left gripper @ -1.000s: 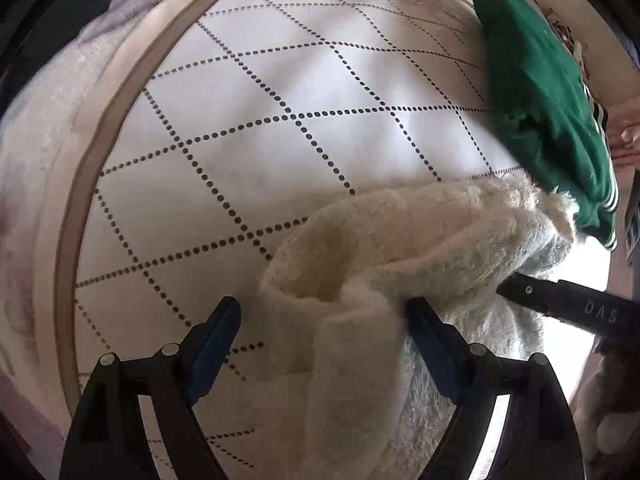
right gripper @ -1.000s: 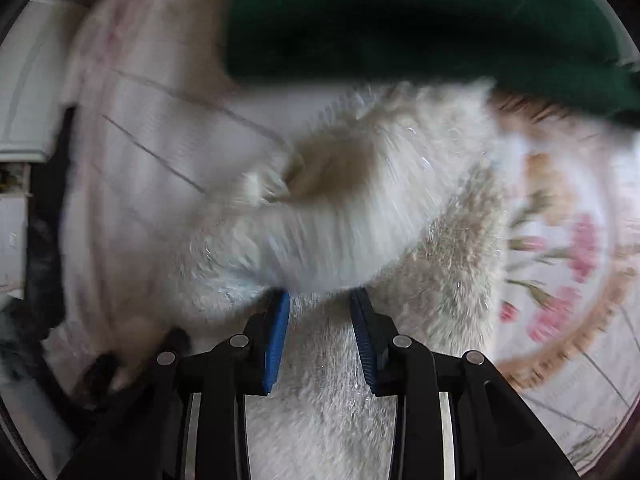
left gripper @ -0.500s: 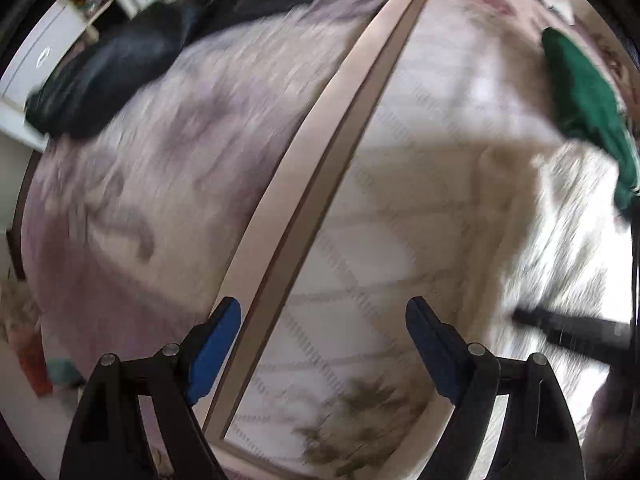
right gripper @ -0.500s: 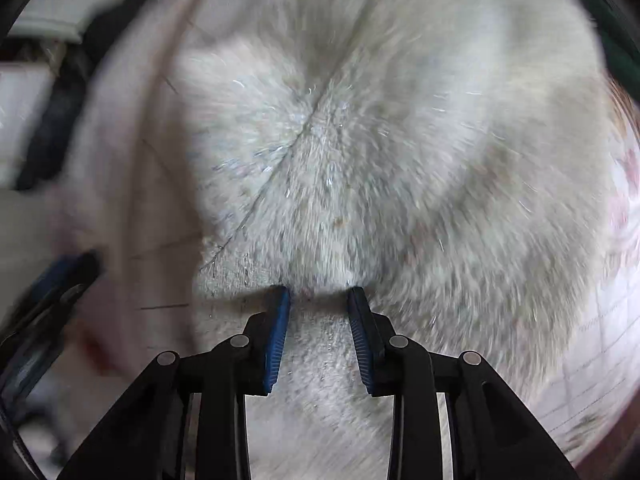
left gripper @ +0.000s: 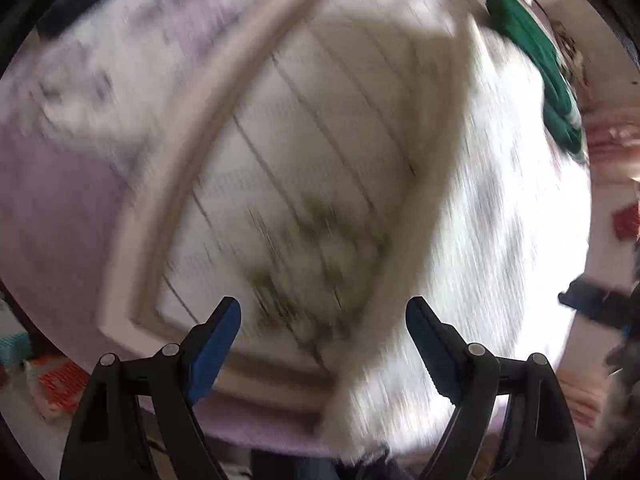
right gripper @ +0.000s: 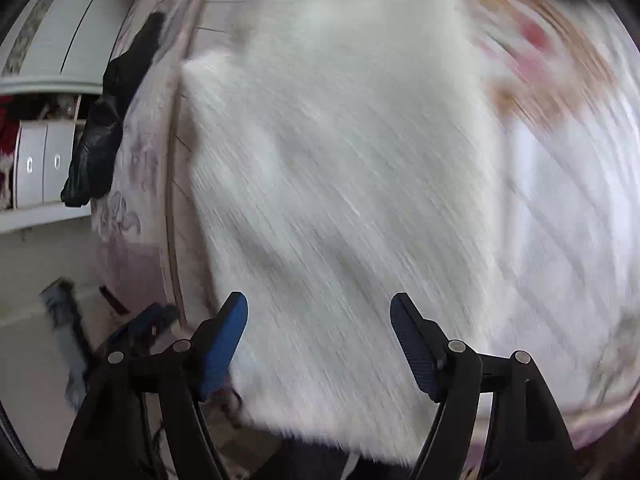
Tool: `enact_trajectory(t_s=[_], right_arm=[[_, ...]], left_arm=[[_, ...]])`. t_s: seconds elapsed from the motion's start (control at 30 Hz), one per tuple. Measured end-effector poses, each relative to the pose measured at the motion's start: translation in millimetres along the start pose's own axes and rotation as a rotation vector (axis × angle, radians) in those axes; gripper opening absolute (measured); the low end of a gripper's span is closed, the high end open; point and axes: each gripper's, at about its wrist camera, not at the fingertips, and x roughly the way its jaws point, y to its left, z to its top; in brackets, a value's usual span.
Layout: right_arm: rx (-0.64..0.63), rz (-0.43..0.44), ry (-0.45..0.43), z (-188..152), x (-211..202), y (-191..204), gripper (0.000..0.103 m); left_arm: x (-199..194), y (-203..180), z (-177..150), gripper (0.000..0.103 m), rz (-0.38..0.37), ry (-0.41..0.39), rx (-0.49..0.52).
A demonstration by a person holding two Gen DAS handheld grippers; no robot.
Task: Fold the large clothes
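Note:
A fuzzy cream-white garment [right gripper: 344,184] lies spread on the patterned bed cover [right gripper: 560,240], its near edge reaching the bed's front edge. My right gripper [right gripper: 319,312] hovers above it with its jaws opening and nothing pressed between the blue pads. In the left wrist view the same white garment [left gripper: 492,216] fills the right side, motion-blurred. My left gripper [left gripper: 323,316] is open over the bed cover [left gripper: 304,152] just left of the garment's edge, holding nothing. The right gripper's black finger [left gripper: 588,304] shows at the far right.
A green garment [left gripper: 532,68] lies at the far right of the bed. A black garment [right gripper: 104,128] hangs over the bed's left side near white drawers [right gripper: 36,164]. The floor [right gripper: 36,264] lies below the left edge.
My right gripper has let go of the white garment and opened, pulling back toward the bed's near edge. The garment now lies flat. My left gripper swept sideways, staying open.

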Motion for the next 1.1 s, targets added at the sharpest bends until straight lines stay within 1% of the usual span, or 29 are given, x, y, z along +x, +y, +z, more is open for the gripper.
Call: enact_trajectory(t_s=[0.03, 0.07, 0.13, 0.17, 0.2, 0.23, 0.3, 0.37, 0.4, 0.43, 0.5, 0.57, 0.6, 0.63, 0.67, 0.7, 0.73, 0.77, 0.8, 0.83, 0.87, 0.9, 0.93, 1.03, 1.07, 1.1], right_arm=[[0.029, 0.008, 0.013, -15, 1, -18, 0.076], [0.063, 0.007, 0.029, -37, 5, -41, 0.076], [0.108, -0.014, 0.067, -68, 26, -70, 0.076], [0.137, 0.002, 0.081, -86, 32, -85, 0.076], [0.168, 0.039, 0.083, -100, 40, -98, 0.076], [0.189, 0.059, 0.082, -106, 48, -106, 0.076], [0.216, 0.13, 0.064, -115, 67, -123, 0.076], [0.258, 0.197, 0.059, -118, 87, -136, 0.076], [0.274, 0.246, 0.045, -118, 96, -140, 0.078], [0.275, 0.275, 0.033, -118, 103, -141, 0.083], [0.299, 0.324, 0.016, -115, 103, -141, 0.086], [0.285, 0.375, 0.014, -112, 102, -134, 0.086], [0.278, 0.39, 0.012, -113, 101, -130, 0.084], [0.266, 0.397, 0.018, -112, 102, -124, 0.071], [0.253, 0.392, 0.03, -113, 107, -115, 0.06], [0.244, 0.401, 0.04, -114, 113, -105, 0.041], [0.255, 0.426, 0.043, -115, 118, -96, 0.033], [0.262, 0.437, 0.043, -118, 119, -96, 0.03], [0.271, 0.443, 0.043, -113, 120, -94, 0.027], [0.304, 0.477, 0.048, -120, 118, -94, 0.025], [0.339, 0.515, 0.06, -127, 114, -95, 0.024], [0.356, 0.539, 0.072, -130, 117, -90, 0.023], [0.376, 0.559, 0.093, -141, 117, -87, 0.022], [0.433, 0.625, 0.212, -190, 108, -67, 0.019], [0.449, 0.64, 0.237, -204, 105, -61, 0.019], [0.476, 0.674, 0.264, -222, 94, -62, 0.019]], left_arm=[[9, 0, -14, 0.084, -0.034, 0.046, -0.011], [14, -1, -23, 0.084, -0.049, 0.074, -0.015], [26, -1, -41, 0.084, -0.062, 0.114, -0.025], [34, -1, -48, 0.084, -0.068, 0.133, -0.033], [42, 1, -54, 0.084, -0.08, 0.15, -0.042], [51, 2, -59, 0.084, -0.085, 0.161, -0.05], [70, 2, -65, 0.084, -0.116, 0.184, -0.049], [82, -3, -66, 0.086, -0.118, 0.179, -0.027], [85, -7, -65, 0.088, -0.119, 0.175, -0.003], [88, -12, -64, 0.089, -0.109, 0.176, 0.018], [88, -22, -64, 0.089, -0.087, 0.165, 0.049], [87, -31, -63, 0.089, -0.076, 0.144, 0.065], [84, -35, -64, 0.089, -0.074, 0.125, 0.068], [79, -40, -65, 0.081, -0.075, 0.098, 0.077], [75, -45, -66, 0.063, -0.076, 0.081, 0.09], [71, -51, -67, 0.052, -0.063, 0.061, 0.105], [69, -54, -68, 0.045, -0.047, 0.055, 0.109], [65, -57, -70, 0.035, -0.039, 0.044, 0.111], [61, -59, -73, 0.032, -0.035, 0.038, 0.109], [56, -60, -75, 0.023, -0.042, 0.039, 0.103], [47, -59, -81, 0.018, -0.073, 0.044, 0.091], [39, -59, -87, 0.018, -0.086, 0.053, 0.077], [28, -59, -98, 0.018, -0.099, 0.079, 0.065], [-1, -55, -130, 0.016, -0.131, 0.163, 0.008], [-14, -54, -142, 0.016, -0.145, 0.19, -0.016], [-27, -52, -152, 0.016, -0.148, 0.217, -0.05]])
